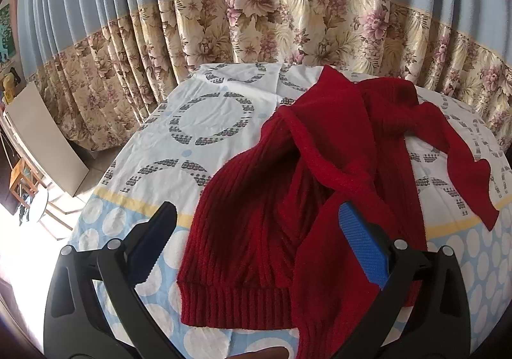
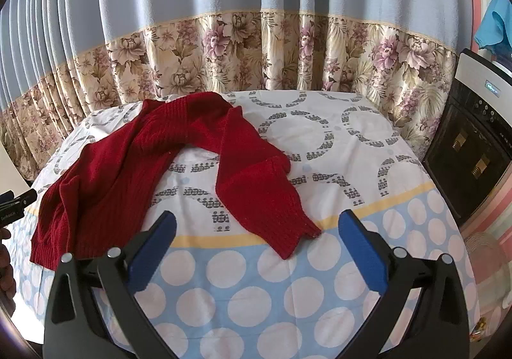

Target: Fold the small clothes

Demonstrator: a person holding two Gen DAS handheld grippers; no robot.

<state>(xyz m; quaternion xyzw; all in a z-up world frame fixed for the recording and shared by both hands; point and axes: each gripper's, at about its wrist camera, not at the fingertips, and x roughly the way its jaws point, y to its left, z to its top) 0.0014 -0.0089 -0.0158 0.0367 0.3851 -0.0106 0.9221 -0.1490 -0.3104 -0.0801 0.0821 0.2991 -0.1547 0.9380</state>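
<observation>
fingers (image 1: 364,243) apart over red sweater (image 1: 275,199)

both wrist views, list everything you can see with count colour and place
sweater: one, dark red knit, crumpled on the cloth, one sleeve stretched toward the right gripper
tablecloth: one, white with grey rings, blue dotted border, covering the table
curtain: one, blue above, floral band below, behind the table
appliance: one, black and white, right of the table
white board: one, leaning at left
wooden stool: one, on the floor at left
left gripper: jaws open over the sweater hem
right gripper: jaws open, holding nothing
</observation>
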